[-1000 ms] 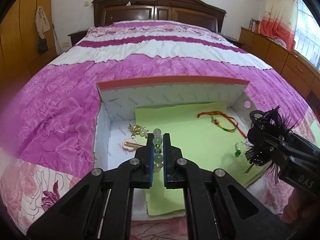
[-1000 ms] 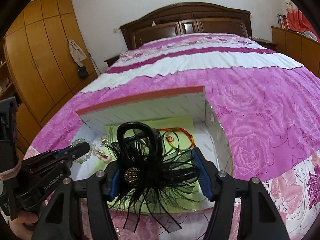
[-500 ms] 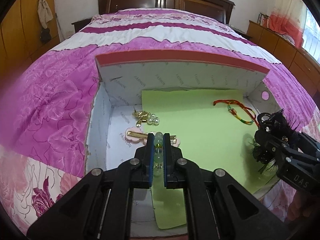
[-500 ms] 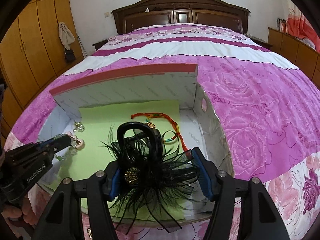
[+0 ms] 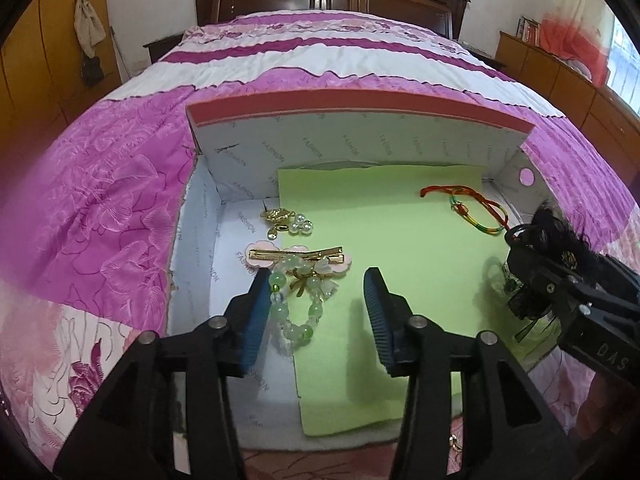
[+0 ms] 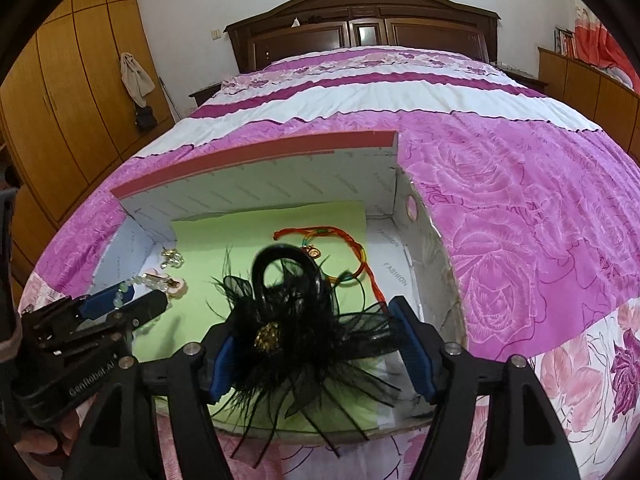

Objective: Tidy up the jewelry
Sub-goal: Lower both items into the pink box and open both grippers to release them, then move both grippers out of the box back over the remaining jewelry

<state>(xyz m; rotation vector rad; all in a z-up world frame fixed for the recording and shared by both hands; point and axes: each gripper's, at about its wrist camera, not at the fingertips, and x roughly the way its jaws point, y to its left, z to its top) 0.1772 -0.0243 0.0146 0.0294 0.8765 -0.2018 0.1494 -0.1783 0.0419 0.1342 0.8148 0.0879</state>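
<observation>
An open cardboard box (image 5: pixel 352 136) lined with a light green sheet (image 5: pixel 400 248) lies on the bed. My left gripper (image 5: pixel 316 312) is open low inside the box. A green bead bracelet (image 5: pixel 296 308) lies between its fingers against the left pad, touching a pink and gold hair clip (image 5: pixel 296 256). My right gripper (image 6: pixel 316 352) is shut on a black feather hair clip (image 6: pixel 296 320) over the box's right front; it also shows in the left wrist view (image 5: pixel 552 264). A red and green cord bracelet (image 5: pixel 476 208) and a gold pearl brooch (image 5: pixel 286 220) lie in the box.
The box sits on a pink and white floral bedspread (image 6: pixel 520 208). A dark wooden headboard (image 6: pixel 360 36) stands behind. Wooden wardrobes (image 6: pixel 72 92) line the left wall and low cabinets (image 5: pixel 560 76) the right.
My left gripper has opened and let go of the green bead bracelet, which now lies beside the pink hair clip. Both grippers have moved lower and closer over the box.
</observation>
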